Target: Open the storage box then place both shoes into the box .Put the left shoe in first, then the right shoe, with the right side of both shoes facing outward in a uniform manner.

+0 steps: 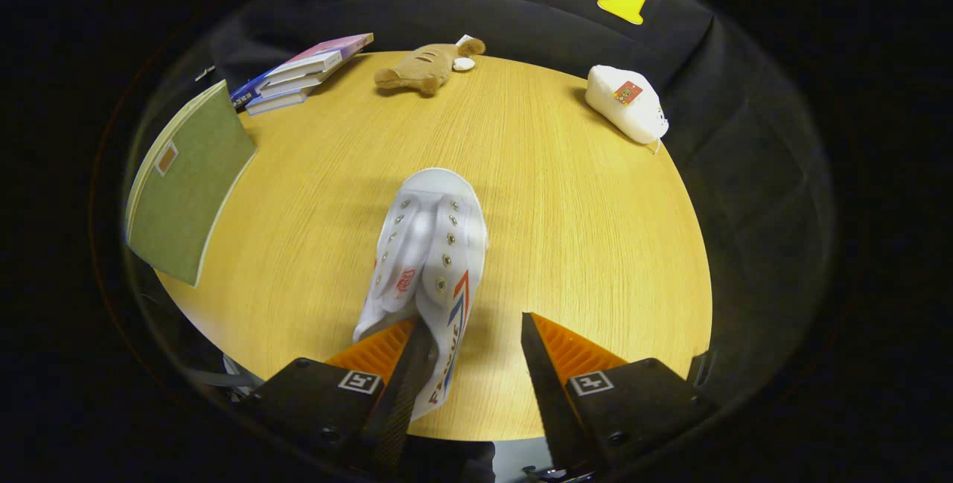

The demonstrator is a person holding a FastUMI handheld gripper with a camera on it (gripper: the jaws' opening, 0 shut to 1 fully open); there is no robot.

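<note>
Gripper: I see my two fingers spread apart at the near end of the table, gripping nothing. The left finger sits against or over the shoe's heel end; the right finger stands clear of it over bare wood.

Shoe: a white canvas high-top with metal eyelets and no laces that I can see, lying on the wooden table just ahead of my fingers, toe pointing away from me, heel end nearest. Its printed side panel runs down between the fingers, closer to the left one.

Contact: from this angle I cannot tell for sure whether the left finger touches the canvas or only overlaps it.

Handling: I judge it light and soft. The upper looks floppy and will fold under a pinch, while the sole and toe cap should be stiffer. It isn't fragile, and the fabric should not slip.

Where to grip: I would close across the heel collar or the side wall near the sole, where the canvas has backing.

Further off: a green notebook lies left of the shoe. Beyond it are stacked books, a brown plush toy and a white plush toy at the far side.
</note>
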